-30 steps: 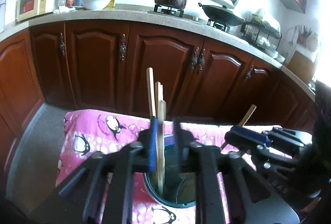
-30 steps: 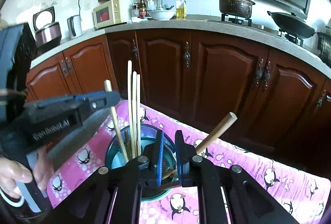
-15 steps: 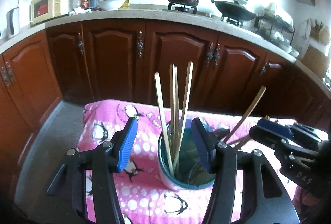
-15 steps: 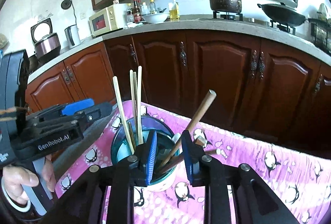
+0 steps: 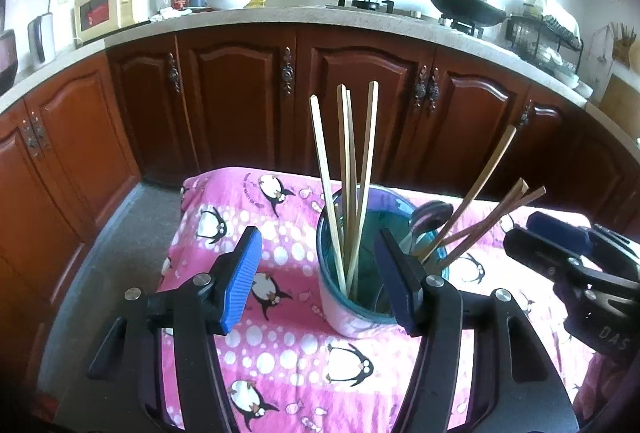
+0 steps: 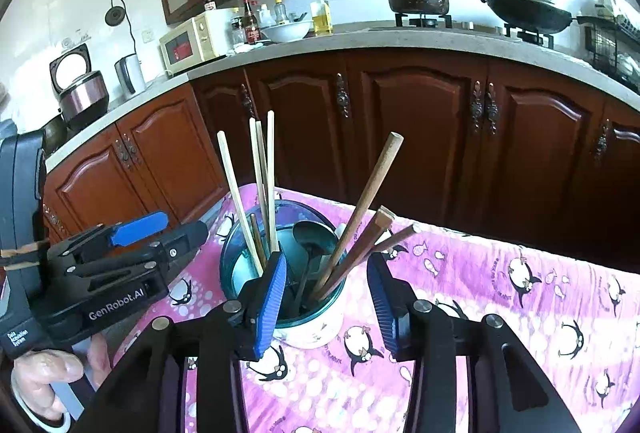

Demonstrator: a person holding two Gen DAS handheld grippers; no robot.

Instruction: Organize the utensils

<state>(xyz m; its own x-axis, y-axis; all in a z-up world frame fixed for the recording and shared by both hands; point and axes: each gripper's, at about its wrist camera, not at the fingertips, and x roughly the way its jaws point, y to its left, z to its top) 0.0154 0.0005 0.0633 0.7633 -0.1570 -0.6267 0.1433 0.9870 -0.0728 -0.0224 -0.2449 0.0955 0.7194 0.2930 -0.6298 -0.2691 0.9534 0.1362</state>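
Holder: a teal utensil cup [image 5: 352, 307] stands upright on the pink penguin cloth [image 5: 280, 353] over the tabletop
Chopsticks: four pale chopsticks [image 5: 352, 185] stand in the cup's left side
Spoons: a dark spoon [image 6: 310, 237] and brown wooden handles [image 6: 360, 209] lean out to the cup's right
Left gripper [image 5: 320, 281]: jaws opening, wide, nothing pressed; just before the cup
Right gripper [image 6: 328, 297]: jaws opening, holding nothing, at the cup's near rim
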